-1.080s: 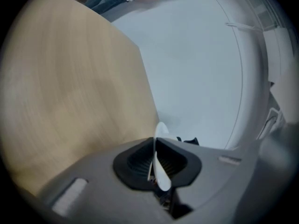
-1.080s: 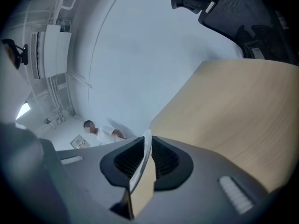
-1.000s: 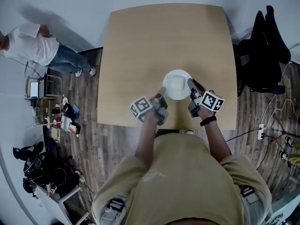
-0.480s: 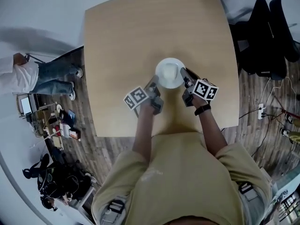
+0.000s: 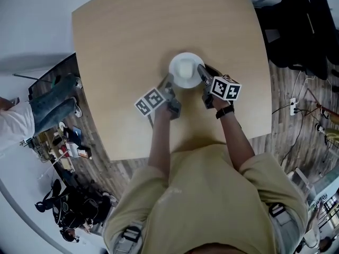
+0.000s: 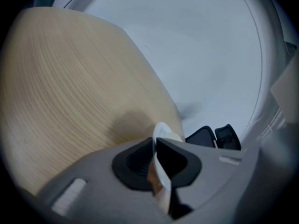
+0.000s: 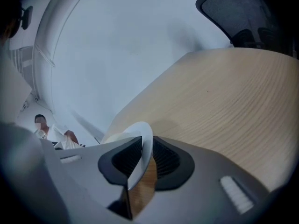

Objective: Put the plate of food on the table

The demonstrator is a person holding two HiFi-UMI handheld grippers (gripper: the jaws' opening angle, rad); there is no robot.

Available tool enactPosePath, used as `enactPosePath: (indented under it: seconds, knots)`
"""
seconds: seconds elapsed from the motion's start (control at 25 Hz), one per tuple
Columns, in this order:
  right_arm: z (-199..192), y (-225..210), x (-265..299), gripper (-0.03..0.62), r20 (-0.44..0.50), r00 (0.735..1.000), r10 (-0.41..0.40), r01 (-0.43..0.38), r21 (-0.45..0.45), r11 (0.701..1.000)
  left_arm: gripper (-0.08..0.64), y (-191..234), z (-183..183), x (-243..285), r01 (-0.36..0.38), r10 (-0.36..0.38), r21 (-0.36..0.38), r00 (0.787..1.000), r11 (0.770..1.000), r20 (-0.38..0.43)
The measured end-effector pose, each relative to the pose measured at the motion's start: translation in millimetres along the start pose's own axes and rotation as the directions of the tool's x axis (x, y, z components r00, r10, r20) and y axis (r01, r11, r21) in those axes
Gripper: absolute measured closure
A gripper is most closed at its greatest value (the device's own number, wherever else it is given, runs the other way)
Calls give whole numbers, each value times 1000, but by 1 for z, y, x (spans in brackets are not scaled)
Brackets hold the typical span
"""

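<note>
While the left gripper [image 5: 169, 80] clamps the plate [image 5: 185, 70], the right gripper [image 5: 202, 70], just opening, straddles its rim.

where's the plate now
Head view: the plate is at the middle of the table, its left rim clamped in the left tongs, its right rim between the right tongs, whose jaws have just been opening.

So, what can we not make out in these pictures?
Food on the plate: head view, too small and washed out.
Whether the plate touches the table: head view looks from above; gripper views show only its rim.
Person beside the table: head view, cut off by the left edge.
</note>
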State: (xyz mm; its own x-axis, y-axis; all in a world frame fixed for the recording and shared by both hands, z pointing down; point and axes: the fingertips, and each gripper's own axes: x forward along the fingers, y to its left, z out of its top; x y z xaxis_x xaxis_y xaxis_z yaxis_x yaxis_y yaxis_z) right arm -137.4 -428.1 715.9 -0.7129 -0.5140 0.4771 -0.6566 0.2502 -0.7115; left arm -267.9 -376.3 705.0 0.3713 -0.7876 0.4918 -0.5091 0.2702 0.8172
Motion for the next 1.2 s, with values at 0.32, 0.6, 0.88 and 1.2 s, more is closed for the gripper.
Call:
enactPosePath:
  seconds: [0.32, 0.6, 0.88, 1.2]
  knots:
    - [-7, -14, 15, 503, -60, 995, -77, 71, -96, 993, 537, 16, -4, 15, -73, 75, 61, 997, 995, -25]
    - [-11, -22, 21, 499, -93, 988, -124, 105, -183, 977, 529, 24, -10, 23, -127, 132, 112, 990, 986, -43]
    - [-20, -24, 20, 490, -145, 972, -187, 140, -285, 948, 521, 31, -20, 20, -191, 204, 168, 977, 967, -68]
    - [-20, -20, -11, 469, -108, 977, -185, 145, -303, 942, 431, 22, -31, 4, -214, 233, 218, 970, 952, -66]
